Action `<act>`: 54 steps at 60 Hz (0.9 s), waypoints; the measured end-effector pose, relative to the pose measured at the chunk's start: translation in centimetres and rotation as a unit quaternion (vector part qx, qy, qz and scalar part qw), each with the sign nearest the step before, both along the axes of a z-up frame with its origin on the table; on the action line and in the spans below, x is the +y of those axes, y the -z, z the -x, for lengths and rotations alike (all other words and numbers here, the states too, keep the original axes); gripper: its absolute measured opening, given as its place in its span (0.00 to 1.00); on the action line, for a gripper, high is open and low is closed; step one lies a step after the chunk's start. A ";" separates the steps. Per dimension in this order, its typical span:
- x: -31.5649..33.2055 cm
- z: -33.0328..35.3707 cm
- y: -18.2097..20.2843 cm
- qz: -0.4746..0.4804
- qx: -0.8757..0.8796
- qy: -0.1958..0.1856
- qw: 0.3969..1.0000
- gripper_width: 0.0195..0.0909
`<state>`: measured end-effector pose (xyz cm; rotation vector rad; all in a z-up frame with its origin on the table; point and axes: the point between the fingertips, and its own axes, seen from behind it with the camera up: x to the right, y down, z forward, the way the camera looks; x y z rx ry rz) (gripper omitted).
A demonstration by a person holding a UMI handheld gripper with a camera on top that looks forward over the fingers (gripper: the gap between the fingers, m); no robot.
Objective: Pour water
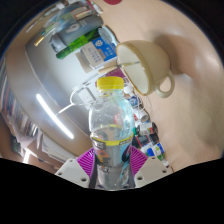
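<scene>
Clear plastic water bottle with a yellow cap (110, 130) sits between the jaws, lower body pinched by both purple pads (89, 160). Jaws read as closed on the bottle, no gap visible on either side. The gripper (113, 165) is carrying it, off any surface.

The whole view is rolled hard: ceiling light strip and room clutter run diagonally, so the bottle is tipped well off upright. Water is visible inside the lower and middle body.

Just beyond the cap, up and to one side, is a cream ceramic mug with a handle (150, 65), mouth turned towards the bottle. Near the cap but not touching. Behind it sits a jumble of boxes and packets (80, 40), too distorted to identify.

Step, as I judge it: tilt phase of the pour, bottle neck being lined up with the mug. The yellow cap looks to be on, so I can't see any stream, and can't tell if water can flow at all.

Next move calls for: bring the neck over the mug rim, keep rolling slowly, hold squeeze steady. Thin plastic will flex under a tighter grip. Main risk is missing the rim at this angle.
</scene>
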<state>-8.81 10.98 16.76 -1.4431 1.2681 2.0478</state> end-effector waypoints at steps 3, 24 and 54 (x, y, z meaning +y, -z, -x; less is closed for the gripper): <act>0.2 -0.4 0.3 0.015 0.012 0.003 1.000 0.36; 0.5 -0.8 -0.1 0.045 0.081 -0.008 0.996 0.36; -2.0 -7.9 -14.2 -0.385 -0.477 0.128 0.780 0.36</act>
